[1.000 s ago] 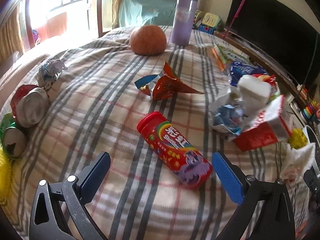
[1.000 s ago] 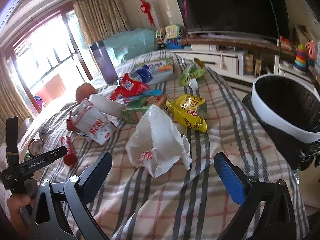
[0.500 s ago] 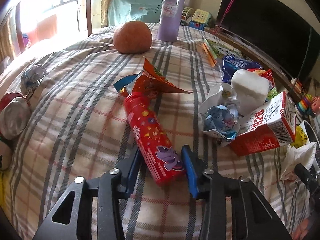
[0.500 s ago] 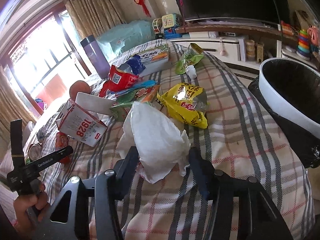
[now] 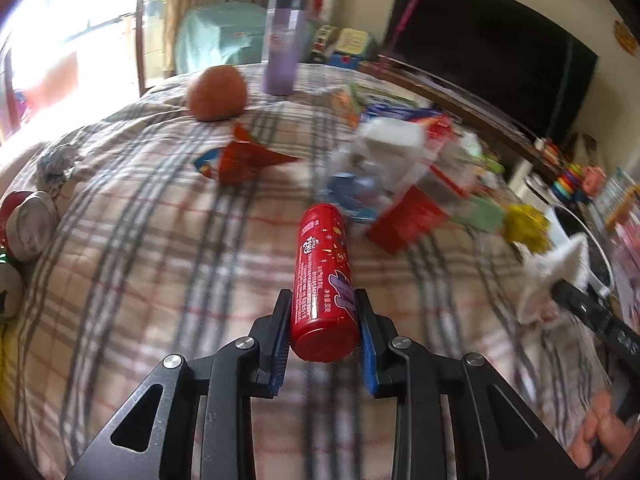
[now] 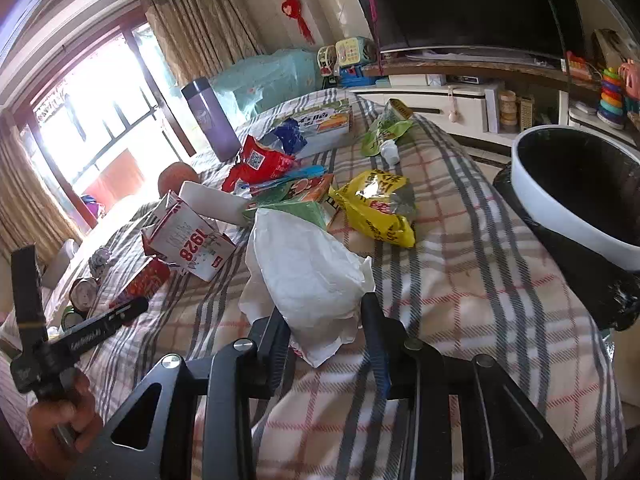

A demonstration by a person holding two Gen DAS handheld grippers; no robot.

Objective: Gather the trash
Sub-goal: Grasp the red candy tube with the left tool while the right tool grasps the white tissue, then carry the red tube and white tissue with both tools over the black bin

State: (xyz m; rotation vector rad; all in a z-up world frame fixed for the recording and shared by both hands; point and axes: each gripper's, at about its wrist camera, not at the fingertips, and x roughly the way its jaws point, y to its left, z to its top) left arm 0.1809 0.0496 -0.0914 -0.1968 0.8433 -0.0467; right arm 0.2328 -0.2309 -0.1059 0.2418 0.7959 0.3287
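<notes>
A red candy tube (image 5: 320,248) points straight ahead between the blue pads of my left gripper (image 5: 322,300). Its jaws are closing and both pads press on the tube's near end. In the right wrist view a crumpled white paper bag (image 6: 304,268) lies on the plaid bedcover, and my right gripper (image 6: 325,312) is closing on its near end, with the pads against the paper. A white-rimmed bin with a black liner (image 6: 560,220) stands off the bed's right edge. The left tool (image 6: 80,332) also shows at the far left, in a hand.
On the plaid cover (image 5: 140,240) lie an orange (image 5: 217,94), a purple flask (image 5: 282,44), a red wrapper (image 5: 244,160) and cans (image 5: 30,224) at the left edge. A yellow snack bag (image 6: 376,208) and a torn carton (image 6: 188,240) lie beyond the white bag.
Both grippers went from wide open to closed, the left on the red tube, the right on the white bag. The left one swung right, and the tube now points along its fingers.
</notes>
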